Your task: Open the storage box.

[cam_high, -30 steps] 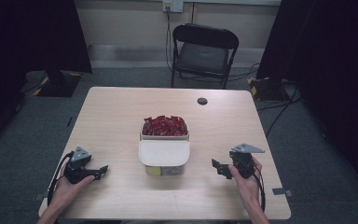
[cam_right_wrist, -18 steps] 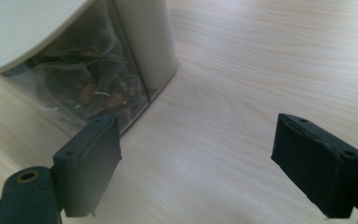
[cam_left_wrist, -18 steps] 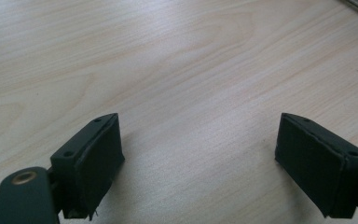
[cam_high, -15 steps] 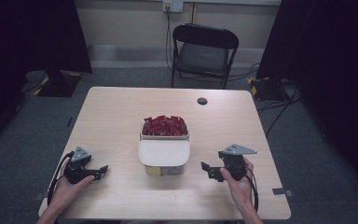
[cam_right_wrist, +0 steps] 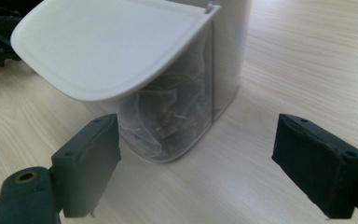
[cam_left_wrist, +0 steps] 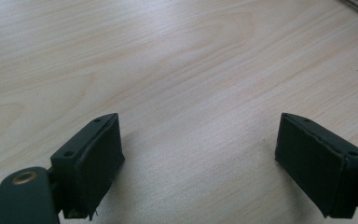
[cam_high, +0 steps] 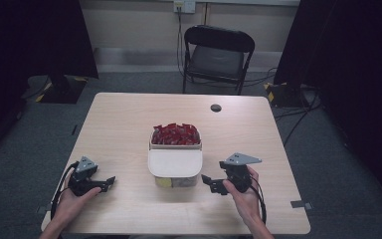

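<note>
Progress so far looks like basically zero: nothing is gripped yet. The container [cam_high: 174, 169] sits mid-tabletop [cam_high: 129, 124], its white lid [cam_high: 174, 162] flipped forward and hanging over the near side, with a box of red packets [cam_high: 175, 135] touching it from behind. Your right tool [cam_high: 214, 183] is just beside the container's right side with its jaws wide apart, aimed at it. Your left tool [cam_high: 108, 182] sits well off to the left, jaws also apart, over bare wood. So the whole grab is still ahead of you, I'd guess.

The right gripper view gives you what the high view can't: the container's clear wall [cam_right_wrist: 177, 116] and what look like tea bags inside, right under the lid. The left gripper view is all wood grain between the pads [cam_left_wrist: 98, 158].
</note>
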Demonstrator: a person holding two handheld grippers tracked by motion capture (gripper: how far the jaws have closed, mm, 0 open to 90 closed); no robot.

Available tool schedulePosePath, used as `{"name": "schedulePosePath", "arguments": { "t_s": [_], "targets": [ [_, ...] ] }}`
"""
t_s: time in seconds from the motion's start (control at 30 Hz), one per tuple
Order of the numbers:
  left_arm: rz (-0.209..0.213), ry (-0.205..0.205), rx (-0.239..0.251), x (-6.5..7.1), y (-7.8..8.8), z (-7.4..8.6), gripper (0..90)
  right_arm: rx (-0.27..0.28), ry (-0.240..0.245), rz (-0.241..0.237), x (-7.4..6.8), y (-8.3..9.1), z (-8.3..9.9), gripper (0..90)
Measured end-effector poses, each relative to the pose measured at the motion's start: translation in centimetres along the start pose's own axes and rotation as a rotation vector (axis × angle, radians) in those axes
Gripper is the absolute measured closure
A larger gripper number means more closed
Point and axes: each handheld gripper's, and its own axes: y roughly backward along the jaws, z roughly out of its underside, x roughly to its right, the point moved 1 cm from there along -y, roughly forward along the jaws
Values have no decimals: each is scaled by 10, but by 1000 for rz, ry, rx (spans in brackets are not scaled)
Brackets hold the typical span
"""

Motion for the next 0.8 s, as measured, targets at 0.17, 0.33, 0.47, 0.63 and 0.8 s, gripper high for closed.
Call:
{"name": "schedulePosePath", "arguments": {
  "t_s": [0.17,0.33,0.47,0.63,0.8],
  "targets": [
    [2,4,1,0,0,0,142,-6,15,-28,-8,-8,1,142],
    [2,4,0,0,0,0,142,-13,24,-42,-14,-18,3,143],
    [2,4,1,0,0,0,142,-29,43,-50,-18,-28,2,144],
    [0,0,0,0,0,0,142,-33,42,-51,-19,-35,3,145],
    [2,4,1,0,0,0,142,-38,40,-66,-18,-43,1,137]
  ]
}}
